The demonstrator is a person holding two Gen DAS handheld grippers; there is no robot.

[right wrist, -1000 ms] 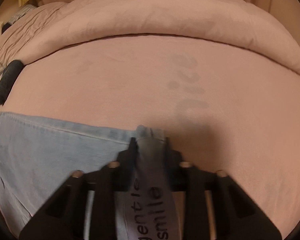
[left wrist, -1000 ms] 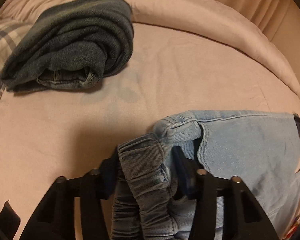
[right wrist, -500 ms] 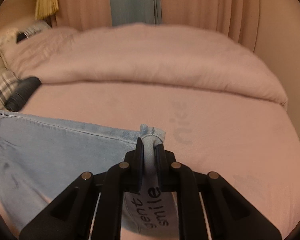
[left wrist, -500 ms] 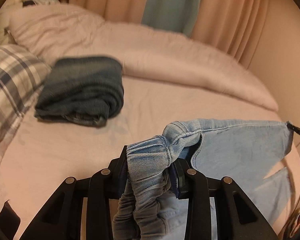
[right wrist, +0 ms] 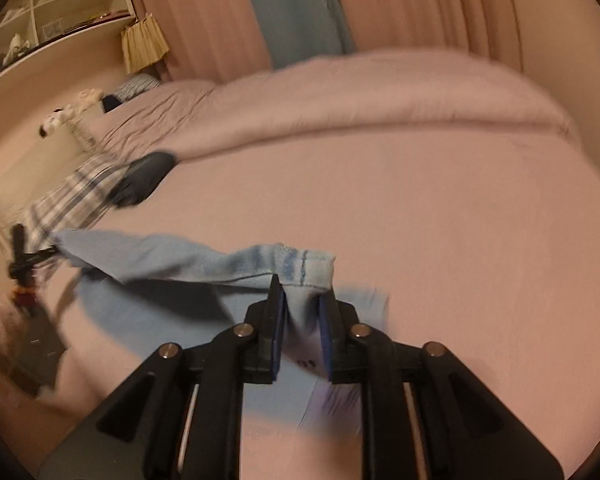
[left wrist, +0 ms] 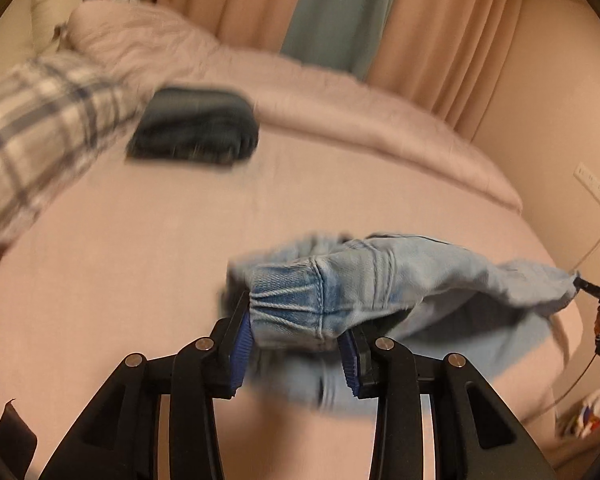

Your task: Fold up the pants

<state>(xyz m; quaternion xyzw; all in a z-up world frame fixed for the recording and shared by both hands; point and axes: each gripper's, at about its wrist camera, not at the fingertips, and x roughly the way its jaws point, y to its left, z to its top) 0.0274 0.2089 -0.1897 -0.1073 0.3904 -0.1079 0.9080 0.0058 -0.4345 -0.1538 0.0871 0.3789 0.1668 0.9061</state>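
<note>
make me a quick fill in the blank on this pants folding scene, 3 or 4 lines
1. Both grippers hold the light blue ____ above the bed.
2. The folded dark garment lies next to a ____ patterned pillow.
3. The sheet on the bed is ____ in colour.
4. The right gripper, jaws opening, has ____ fabric between its pads.

Missing words: pants; plaid; pink; denim

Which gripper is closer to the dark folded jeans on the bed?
Left. The left gripper sits a short way in front of the dark folded jeans. From the right gripper, whose fingers are opening, they lie far off to the left.
</note>
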